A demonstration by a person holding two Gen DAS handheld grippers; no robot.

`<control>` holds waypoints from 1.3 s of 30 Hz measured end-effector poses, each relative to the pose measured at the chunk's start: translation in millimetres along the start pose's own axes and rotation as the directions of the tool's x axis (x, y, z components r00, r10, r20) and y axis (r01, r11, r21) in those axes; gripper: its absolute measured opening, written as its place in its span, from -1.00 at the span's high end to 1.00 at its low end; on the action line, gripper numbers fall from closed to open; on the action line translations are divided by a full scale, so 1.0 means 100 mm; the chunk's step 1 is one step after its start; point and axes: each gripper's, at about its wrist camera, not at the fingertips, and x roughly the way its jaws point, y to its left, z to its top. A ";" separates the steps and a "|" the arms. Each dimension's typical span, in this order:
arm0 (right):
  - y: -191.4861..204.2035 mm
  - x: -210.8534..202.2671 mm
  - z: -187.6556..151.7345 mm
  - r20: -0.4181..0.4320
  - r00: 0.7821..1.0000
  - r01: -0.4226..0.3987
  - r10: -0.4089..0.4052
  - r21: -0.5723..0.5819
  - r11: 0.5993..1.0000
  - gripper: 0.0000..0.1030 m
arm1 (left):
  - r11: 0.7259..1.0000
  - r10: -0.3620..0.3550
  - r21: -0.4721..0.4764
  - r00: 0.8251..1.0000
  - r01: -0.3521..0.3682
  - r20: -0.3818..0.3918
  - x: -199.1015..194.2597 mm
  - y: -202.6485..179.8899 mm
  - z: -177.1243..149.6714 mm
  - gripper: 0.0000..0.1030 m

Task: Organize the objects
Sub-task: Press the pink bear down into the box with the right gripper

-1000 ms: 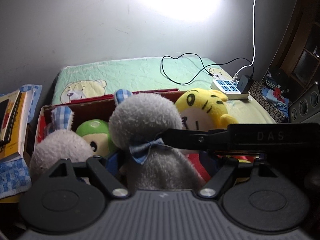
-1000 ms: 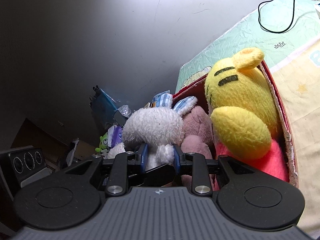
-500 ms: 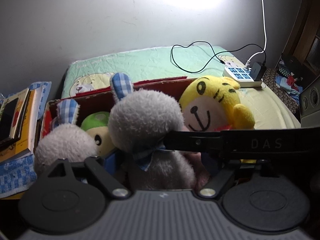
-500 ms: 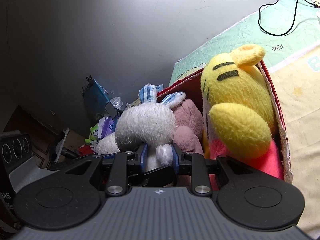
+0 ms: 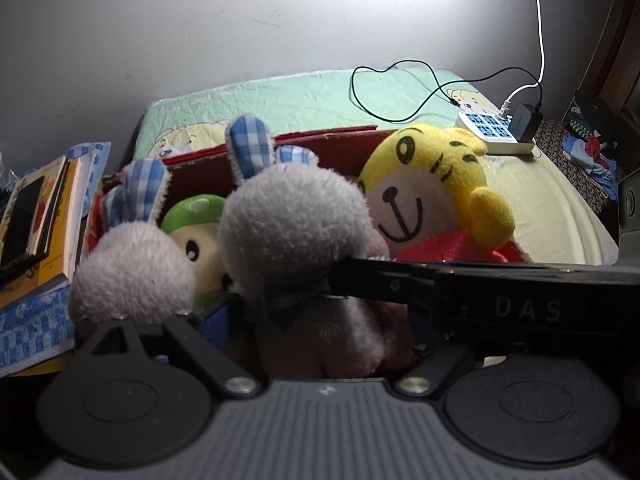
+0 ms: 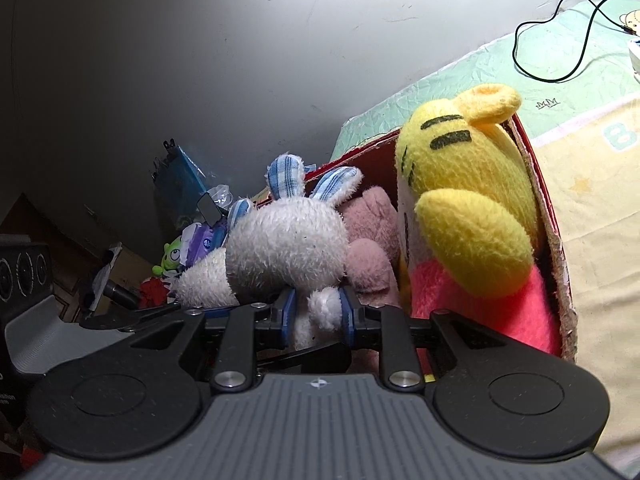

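Right wrist view showed the right gripper (image 6: 318, 314) pinching a paw of the white bunny (image 6: 286, 250), which leaned in the red box (image 6: 556, 248) beside the yellow tiger (image 6: 464, 200). The left gripper (image 5: 320, 344) straddled that bunny, jaws opening. Best to seat it upright before releasing. The box sat on a green-sheeted bed (image 5: 304, 96) against a grey wall (image 5: 200, 20).

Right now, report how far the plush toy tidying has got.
Done: the yellow tiger, green plush and one grey rabbit sit in the red box. In hand: right tongs clamp the second rabbit; left tongs are opening around it. Left: releasing it.
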 end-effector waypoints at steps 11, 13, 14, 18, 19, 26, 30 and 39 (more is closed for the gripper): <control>0.02 0.00 -0.04 0.021 0.999 0.028 -0.027 -0.035 0.999 0.57 | 1.000 -0.004 -0.029 0.999 0.003 -0.055 0.08 -0.01 -0.06 -0.82; 0.03 0.00 -0.05 0.024 0.999 0.032 -0.031 -0.042 0.999 0.56 | 0.999 -0.006 -0.032 0.998 0.004 -0.055 0.09 0.00 -0.08 -0.82; 0.03 0.00 -0.05 0.025 0.999 0.034 -0.033 -0.046 0.998 0.56 | 0.999 -0.007 -0.033 0.998 0.005 -0.055 0.09 -0.01 -0.08 -0.82; 0.05 0.00 -0.06 0.028 0.999 0.044 -0.043 -0.064 0.997 0.56 | 0.999 -0.006 -0.042 0.998 0.004 -0.058 0.10 -0.01 -0.11 -0.83; 0.05 0.01 -0.06 0.028 0.999 0.047 -0.045 -0.066 0.997 0.56 | 0.999 -0.007 -0.046 0.998 0.005 -0.058 0.11 0.00 -0.11 -0.83; 0.05 0.02 -0.06 0.024 0.998 0.061 -0.059 -0.075 0.995 0.56 | 0.997 -0.013 -0.070 0.998 0.009 -0.060 0.12 0.04 -0.13 -0.84; 0.07 0.04 -0.06 0.021 0.998 0.068 -0.067 -0.079 0.995 0.56 | 0.997 -0.013 -0.075 0.999 0.009 -0.053 0.11 0.04 -0.14 -0.84; 0.08 0.06 -0.06 0.023 0.997 0.070 -0.069 -0.081 0.994 0.56 | 0.997 -0.015 -0.082 0.999 0.011 -0.047 0.12 0.06 -0.16 -0.84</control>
